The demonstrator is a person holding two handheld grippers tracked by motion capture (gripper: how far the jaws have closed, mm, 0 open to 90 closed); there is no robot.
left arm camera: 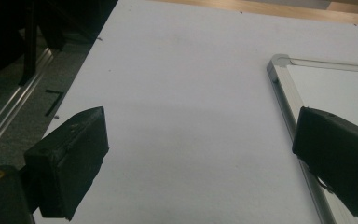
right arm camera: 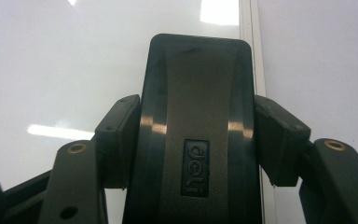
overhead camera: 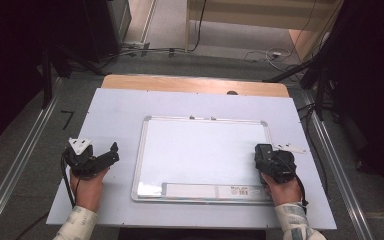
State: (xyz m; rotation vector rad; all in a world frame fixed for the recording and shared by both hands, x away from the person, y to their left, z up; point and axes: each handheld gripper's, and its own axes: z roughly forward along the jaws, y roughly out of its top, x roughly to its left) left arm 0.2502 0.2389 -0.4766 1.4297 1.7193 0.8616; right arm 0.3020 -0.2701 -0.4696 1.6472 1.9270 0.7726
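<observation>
A white whiteboard (overhead camera: 200,147) with a silver frame lies flat in the middle of the grey tabletop. My right gripper (overhead camera: 266,154) is over the board's right edge, shut on a black block eraser (overhead camera: 263,150). In the right gripper view the eraser (right arm camera: 196,79), marked "deli", is clamped between the two pads of my right gripper (right arm camera: 198,137), above the whiteboard (right arm camera: 70,65) and its frame. My left gripper (overhead camera: 111,153) rests left of the board, open and holding nothing. In the left gripper view my left gripper (left arm camera: 200,154) spans bare table, with the whiteboard corner (left arm camera: 282,70) at right.
The grey tabletop (overhead camera: 115,107) has a wooden strip (overhead camera: 180,83) along its far edge. A label strip (overhead camera: 190,190) runs along the board's near edge. Metal rails (overhead camera: 25,150) flank the table on the floor, and cables (overhead camera: 270,55) lie beyond it.
</observation>
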